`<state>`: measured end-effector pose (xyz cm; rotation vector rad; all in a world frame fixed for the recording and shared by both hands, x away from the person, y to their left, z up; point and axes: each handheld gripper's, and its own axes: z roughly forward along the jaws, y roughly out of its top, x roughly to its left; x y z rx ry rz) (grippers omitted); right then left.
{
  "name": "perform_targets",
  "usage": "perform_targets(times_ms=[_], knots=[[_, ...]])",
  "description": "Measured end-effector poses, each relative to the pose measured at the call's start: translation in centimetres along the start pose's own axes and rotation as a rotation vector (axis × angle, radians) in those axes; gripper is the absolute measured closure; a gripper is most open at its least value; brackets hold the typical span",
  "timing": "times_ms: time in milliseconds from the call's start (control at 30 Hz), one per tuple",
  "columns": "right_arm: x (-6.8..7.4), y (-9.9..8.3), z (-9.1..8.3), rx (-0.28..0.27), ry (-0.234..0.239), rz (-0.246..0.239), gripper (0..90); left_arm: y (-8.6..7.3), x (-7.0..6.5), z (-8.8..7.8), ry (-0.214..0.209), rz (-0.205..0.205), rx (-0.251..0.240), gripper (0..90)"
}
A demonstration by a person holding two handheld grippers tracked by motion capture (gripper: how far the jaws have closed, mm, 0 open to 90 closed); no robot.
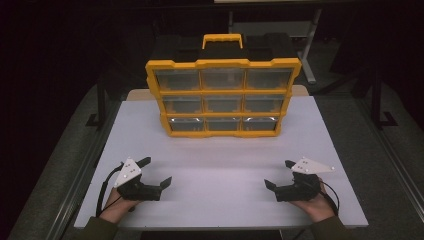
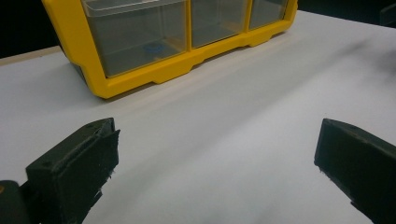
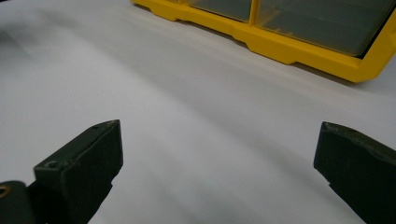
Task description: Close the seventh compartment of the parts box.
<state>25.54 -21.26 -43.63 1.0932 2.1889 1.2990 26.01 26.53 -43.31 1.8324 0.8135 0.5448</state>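
Observation:
A yellow parts organiser (image 1: 223, 97) with clear drawers in three rows stands upright at the back middle of the white table (image 1: 220, 160); a yellow carry handle tops it. Its lower drawers appear close in the left gripper view as the organiser (image 2: 154, 42), and its bottom edge in the right gripper view as the organiser (image 3: 299, 42). My left gripper (image 1: 155, 172) rests near the front left, open, nothing between its jaws. My right gripper (image 1: 279, 175) rests near the front right, also open and empty. Both point toward the organiser, well short of it.
A bare stretch of white tabletop lies between the grippers and the organiser. The table's edges fall away to dark floor on both sides. A black case and a metal frame (image 1: 310, 55) stand behind the organiser.

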Motion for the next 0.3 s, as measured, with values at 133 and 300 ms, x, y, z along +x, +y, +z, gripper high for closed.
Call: perform_targets(times_ms=[133,300], knots=[[0.13,-0.02,0.17,0.010,0.005,-0.015,0.8,-0.03,0.00,0.00,0.002,-0.005,-0.001,0.0],[0.19,-0.04,0.22,0.011,0.006,-0.021,0.8,0.02,0.12,0.08,-0.001,0.024,0.005,0.0]])
